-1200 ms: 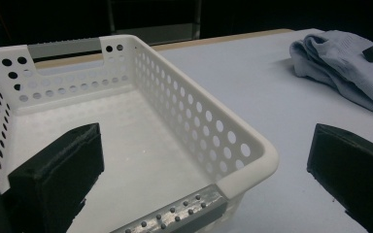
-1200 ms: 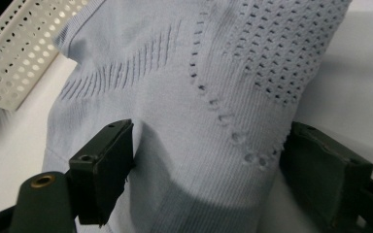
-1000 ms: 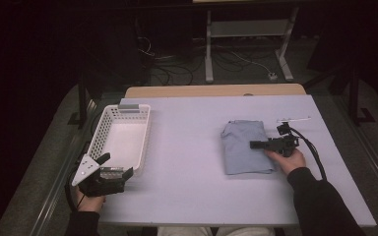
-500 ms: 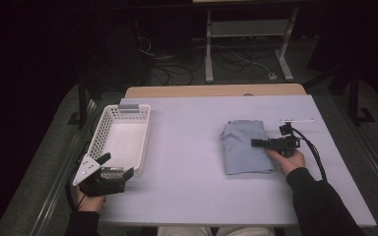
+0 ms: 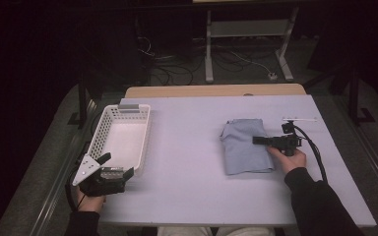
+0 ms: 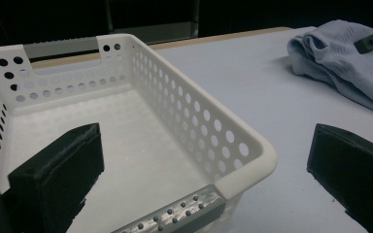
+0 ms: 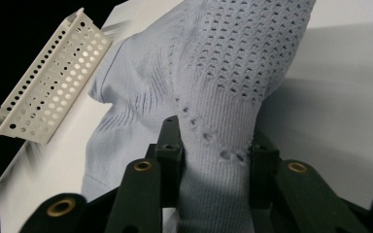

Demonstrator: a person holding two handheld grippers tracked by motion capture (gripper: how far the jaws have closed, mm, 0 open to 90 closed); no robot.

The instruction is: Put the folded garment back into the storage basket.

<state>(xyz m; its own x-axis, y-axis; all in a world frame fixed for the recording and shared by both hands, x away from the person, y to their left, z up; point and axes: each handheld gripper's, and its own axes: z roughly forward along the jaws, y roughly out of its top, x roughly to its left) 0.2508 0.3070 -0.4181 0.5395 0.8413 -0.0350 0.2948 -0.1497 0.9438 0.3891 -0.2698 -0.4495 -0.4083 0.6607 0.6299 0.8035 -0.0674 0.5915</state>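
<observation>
Cloth [image 5: 245, 146], folded and pale blue, lay toward the table's [image 5: 192, 196] right edge with a fold pinched between the right gripper's [image 5: 261, 140] jaws, seemingly for lifting toward the empty white basket [image 5: 100, 140], whose near corner the left gripper [image 5: 112, 164] flanked, jaws wide.

We can't read any text, label, brand or number anywhere: none on the white perforated plastic basket [image 5: 123, 137], folded light-blue knit cloth [image 5: 243, 145], or pale table [image 5: 192, 162].
</observation>
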